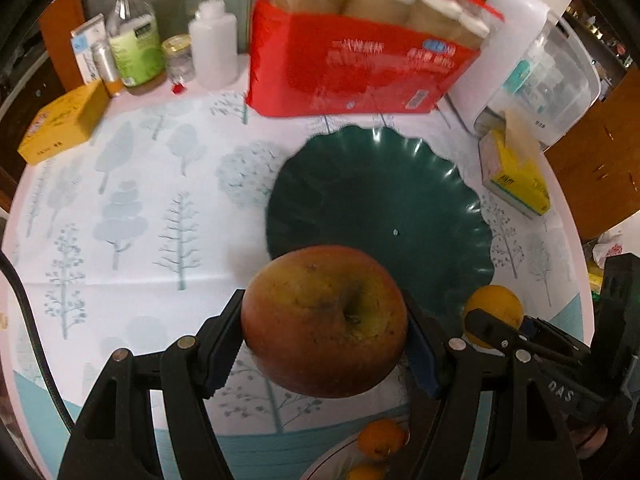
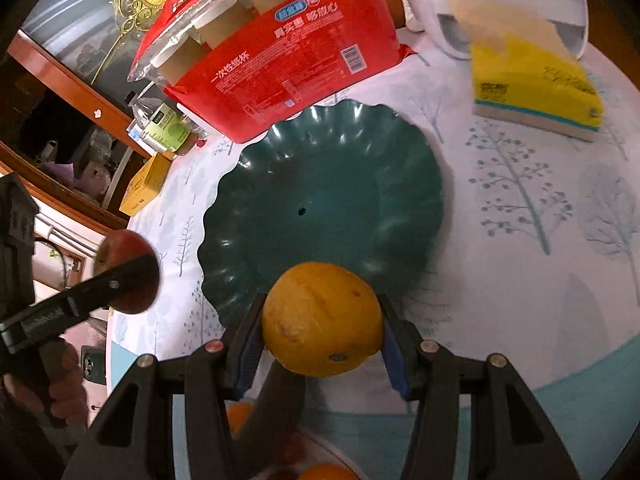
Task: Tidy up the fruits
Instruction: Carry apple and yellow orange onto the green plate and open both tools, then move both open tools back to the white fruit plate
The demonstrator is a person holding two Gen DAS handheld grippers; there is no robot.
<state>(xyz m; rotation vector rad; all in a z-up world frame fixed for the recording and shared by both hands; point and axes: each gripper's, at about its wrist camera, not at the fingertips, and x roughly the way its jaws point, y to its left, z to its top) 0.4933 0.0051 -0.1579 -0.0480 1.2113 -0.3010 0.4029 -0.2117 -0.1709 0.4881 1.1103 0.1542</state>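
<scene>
Above scalloped green plate (image 1: 380, 200): left tongs (image 1: 325, 344) clamp blemished apple (image 1: 324, 320); right tongs (image 2: 322, 334) clamp dimpled orange (image 2: 322, 318).

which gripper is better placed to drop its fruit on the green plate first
Probably the right gripper: its yellow-orange citrus fruit already overlaps the dark green scalloped plate. The left gripper holds the red-green apple just short of the rim.

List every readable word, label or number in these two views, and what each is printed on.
"一次性纸杯": white print on the red paper cup pack.
"DAS": raised letters on the right gripper arm, left wrist view.
Too blurred or small: the pack's blue badge and barcode, yellow tissue pack, yellow box, green-label bottle.
</scene>
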